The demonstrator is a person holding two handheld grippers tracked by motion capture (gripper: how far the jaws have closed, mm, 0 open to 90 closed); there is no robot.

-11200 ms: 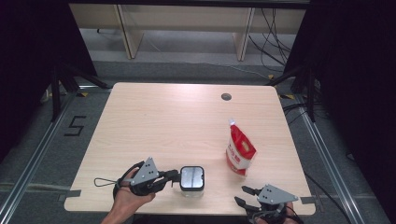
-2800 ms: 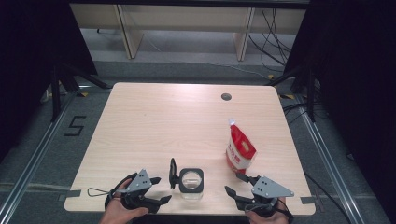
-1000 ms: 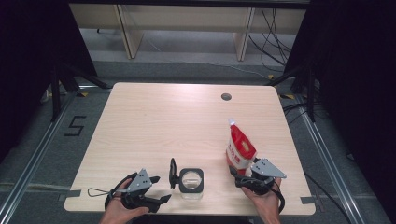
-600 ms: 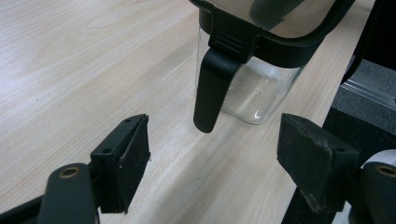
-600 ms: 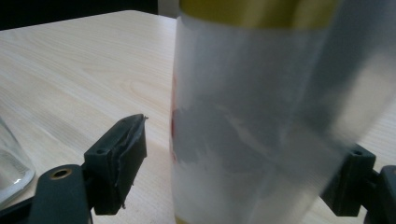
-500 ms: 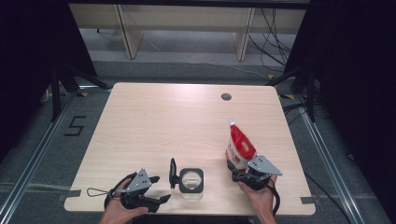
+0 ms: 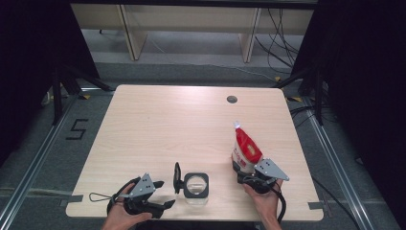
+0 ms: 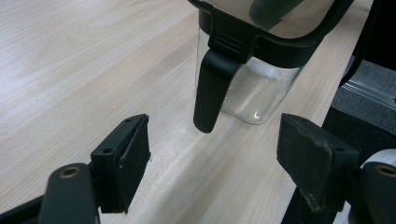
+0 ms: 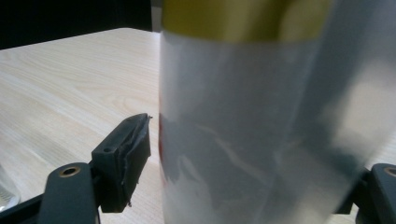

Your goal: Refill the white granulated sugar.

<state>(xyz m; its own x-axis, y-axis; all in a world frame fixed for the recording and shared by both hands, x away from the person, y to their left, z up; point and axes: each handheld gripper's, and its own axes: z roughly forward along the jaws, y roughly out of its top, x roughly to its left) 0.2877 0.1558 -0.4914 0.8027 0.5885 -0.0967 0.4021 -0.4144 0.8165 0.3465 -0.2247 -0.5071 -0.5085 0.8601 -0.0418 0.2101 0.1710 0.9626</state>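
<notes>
On the near left of the surface point(image 7: 158, 120), the left tool point(image 7: 163, 194) rests low with its jaws apart and nothing between them, aimed at the jar point(image 7: 196, 188) just beside it. The jar's lid point(image 7: 177, 171) already stands flipped up on its hinge, so the opening looks done. To the right, near the front edge, the pouch point(image 7: 245, 152) stands upright. The right tool point(image 7: 243, 173) has its jaws around the pouch's base and has just been closing, the pouch between them; the left pad seems not yet pressing. Left to do, I judge: grip, lift, pour into the jar.
</notes>
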